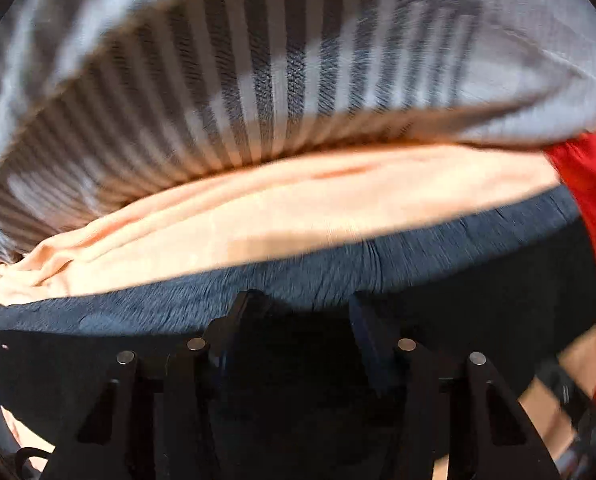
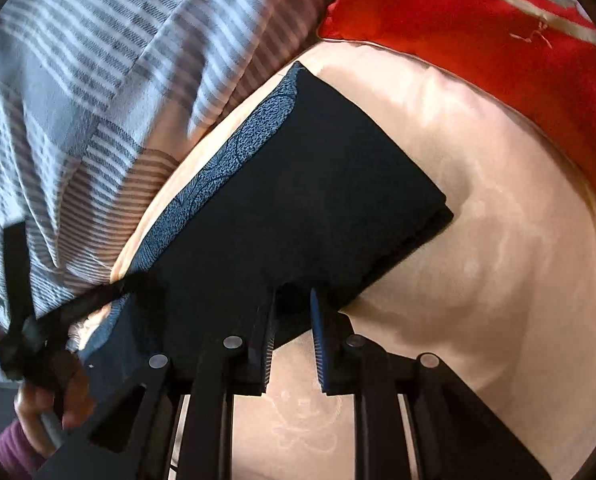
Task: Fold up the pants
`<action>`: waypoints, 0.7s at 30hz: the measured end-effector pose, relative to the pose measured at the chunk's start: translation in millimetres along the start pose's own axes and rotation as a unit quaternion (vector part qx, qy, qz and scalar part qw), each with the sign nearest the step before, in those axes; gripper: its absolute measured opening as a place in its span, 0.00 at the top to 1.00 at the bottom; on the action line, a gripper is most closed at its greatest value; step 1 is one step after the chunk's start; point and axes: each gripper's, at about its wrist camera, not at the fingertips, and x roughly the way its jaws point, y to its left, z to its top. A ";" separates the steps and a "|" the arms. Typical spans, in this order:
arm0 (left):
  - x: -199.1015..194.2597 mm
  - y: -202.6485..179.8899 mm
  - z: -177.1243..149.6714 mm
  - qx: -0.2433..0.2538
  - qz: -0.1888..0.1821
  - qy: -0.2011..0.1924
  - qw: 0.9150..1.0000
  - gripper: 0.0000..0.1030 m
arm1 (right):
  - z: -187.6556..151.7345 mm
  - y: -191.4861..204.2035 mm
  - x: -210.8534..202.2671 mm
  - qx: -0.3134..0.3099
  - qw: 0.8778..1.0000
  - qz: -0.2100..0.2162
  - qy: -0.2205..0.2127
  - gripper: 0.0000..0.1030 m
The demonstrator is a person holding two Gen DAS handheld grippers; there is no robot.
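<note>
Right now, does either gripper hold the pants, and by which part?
The right gripper has the near edge of the pants between its fingers; firm grip cannot be told. The left gripper holds nothing.

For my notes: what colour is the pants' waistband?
Blue, dark-speckled waistband, clearest in the right wrist view.

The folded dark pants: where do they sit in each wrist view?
Left wrist: dark pants fill the lower half, under the gripper.
Right wrist: centre, running diagonally down to the gripper.
Shared landmark: peach sheet beneath the pants.
</note>
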 end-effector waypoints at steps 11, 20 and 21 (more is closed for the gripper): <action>16.6 11.8 16.1 -0.035 0.006 -0.004 0.999 0.49 | 0.6 0.7 0.1 0.002 1.000 0.017 -0.006 0.79; -9.1 16.6 -65.4 0.012 -0.017 0.010 1.000 0.49 | -22.8 -32.8 -24.3 0.086 0.991 0.099 -0.026 0.45; 5.0 4.2 -69.8 0.012 -0.016 0.016 1.000 0.49 | -25.2 -36.6 -21.9 0.098 0.989 0.103 -0.028 0.45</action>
